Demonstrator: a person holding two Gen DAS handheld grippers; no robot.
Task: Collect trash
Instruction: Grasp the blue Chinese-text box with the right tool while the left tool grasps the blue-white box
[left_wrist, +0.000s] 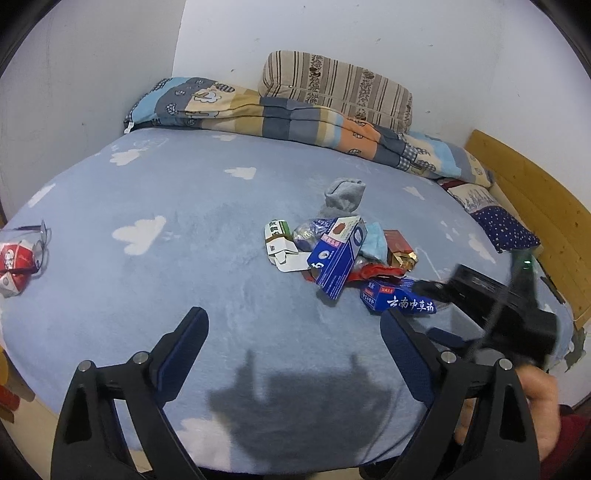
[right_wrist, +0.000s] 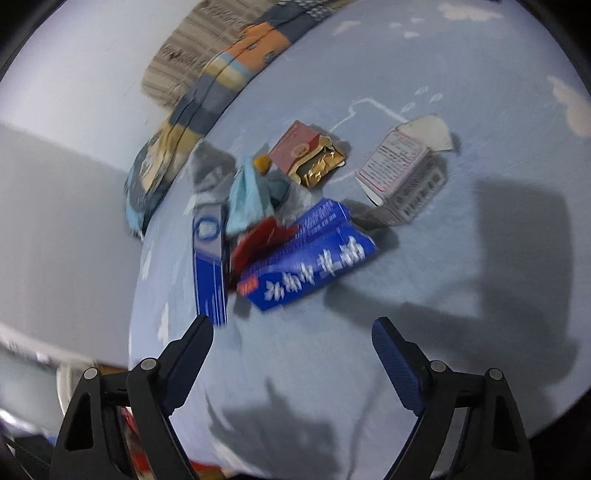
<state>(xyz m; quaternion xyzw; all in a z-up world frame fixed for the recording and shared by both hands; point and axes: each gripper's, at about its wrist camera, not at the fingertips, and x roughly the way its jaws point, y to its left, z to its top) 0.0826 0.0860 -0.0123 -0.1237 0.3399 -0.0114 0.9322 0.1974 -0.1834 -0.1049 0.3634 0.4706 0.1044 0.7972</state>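
Hovering low over a blue, cloud-printed bed (left_wrist: 155, 192), the left gripper (left_wrist: 293, 317) and the right gripper (right_wrist: 291, 326) were both pictured with jaws spread wide and nothing held between them. Nearest the right gripper, a blue box with white lettering (right_wrist: 314, 254) was seen at the front edge of a heap of trash (left_wrist: 332, 247) near the middle of the bed, with a second, narrower blue carton (right_wrist: 208, 258) standing on edge just beside it. Behind these, a red wrapper (right_wrist: 258, 240), a pale blue crumpled scrap (right_wrist: 247, 195), a red pack with gold foil (right_wrist: 308, 155) and a white printed box (right_wrist: 399, 173) were shown, the last lying a little apart. A grey sock-like cloth (left_wrist: 341, 195) was visible at the heap's far side, and folded quilts (left_wrist: 288, 114) and a striped pillow (left_wrist: 336, 86) lay against the wall beyond. A red-and-white carton (left_wrist: 16, 262) was left well apart at the bed's left edge.

The blue lettered box was judged the likely first pick. A clean grasp would be helped by lining the jaws across its narrow faces and lowering squarely, so that the soft bedding was not pinched and neighbouring litter was not dragged along.
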